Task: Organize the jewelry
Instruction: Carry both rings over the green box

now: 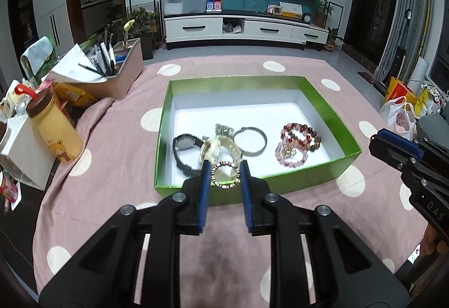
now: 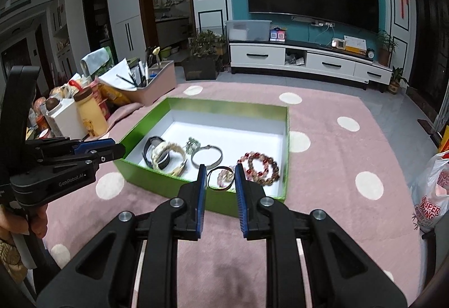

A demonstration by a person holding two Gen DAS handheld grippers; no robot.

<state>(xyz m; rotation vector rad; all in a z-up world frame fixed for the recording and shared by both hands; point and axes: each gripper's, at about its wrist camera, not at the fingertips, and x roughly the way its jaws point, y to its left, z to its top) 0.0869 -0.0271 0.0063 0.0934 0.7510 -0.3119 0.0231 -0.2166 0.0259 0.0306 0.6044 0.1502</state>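
Note:
A green box with a white floor sits on the pink dotted cloth; it also shows in the right wrist view. Inside lie a black watch, a cream watch, a metal bangle and beaded bracelets. My left gripper is shut on a gold-rimmed ring-shaped piece, held over the box's near wall. My right gripper is shut on a thin dark bangle, held over the box's near edge beside the beaded bracelets.
At the left stand a yellow bear bottle, a white carton and a pink organizer with pens. A plastic bag sits at the right. A TV cabinet stands beyond the table.

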